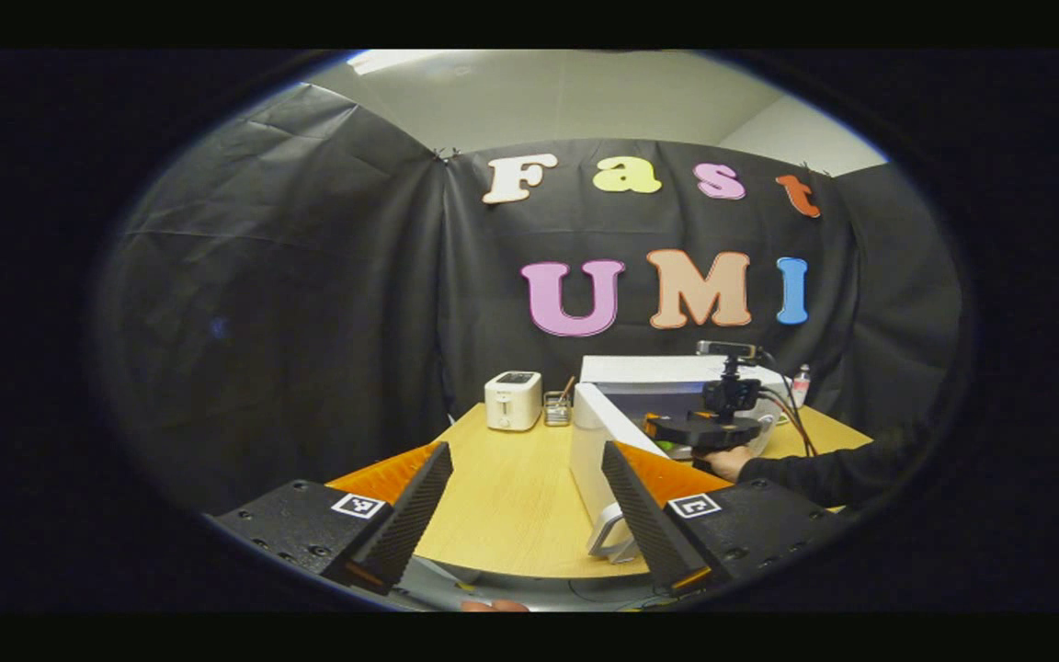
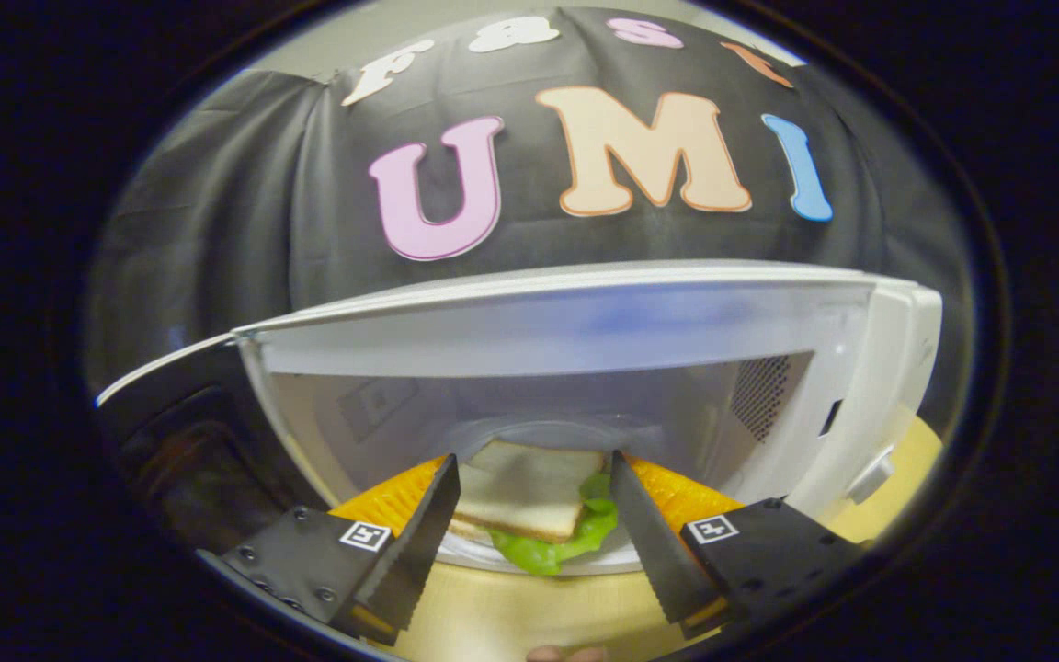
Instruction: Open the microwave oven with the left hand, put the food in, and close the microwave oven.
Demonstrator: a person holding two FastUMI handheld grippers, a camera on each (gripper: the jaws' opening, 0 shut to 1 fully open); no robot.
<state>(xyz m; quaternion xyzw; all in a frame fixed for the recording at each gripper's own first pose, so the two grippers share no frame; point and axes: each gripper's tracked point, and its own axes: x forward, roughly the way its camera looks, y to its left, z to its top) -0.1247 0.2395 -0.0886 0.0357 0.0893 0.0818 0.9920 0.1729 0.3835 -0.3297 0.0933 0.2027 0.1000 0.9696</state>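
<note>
The bench (image 1: pixel 511 496) is light wood, set against the black cloth wall; its near edge is cut off behind the left gripper's fingers in the left gripper view.

The microwave oven (image 2: pixel 585 313) stands on the bench with its door (image 1: pixel 598 460) swung open. In the left gripper view the door is seen nearly edge-on, its handle partly hidden behind a finger, and the cavity is screened by the right gripper and the hand (image 1: pixel 727 460) holding it. In the right gripper view the cavity is open to the camera, with a vent grille on its right inner wall; the door shows at far left as a dark, blurred panel, hard to make out.

The right gripper (image 2: pixel 529 524) is at the mouth of the oven. Its fingers stand moderately apart on either side of the sandwich; whether they touch it cannot be told. A dark sleeve (image 1: pixel 824 473) runs off to the right.

The left gripper (image 1: pixel 525 515) is held back from the oven, low over the near bench, fingers wide apart and holding nothing.

The sandwich (image 2: pixel 529 496), white bread with green lettuce hanging from its front, lies on a white plate (image 2: pixel 585 559) at the oven's front edge. Its sides and the plate's sides are hidden by the fingers.

A white toaster (image 1: pixel 513 401) stands at the back of the bench, left of the oven, well apart from both grippers. Just beside it is a small holder (image 1: pixel 556 409), too small to identify.
</note>
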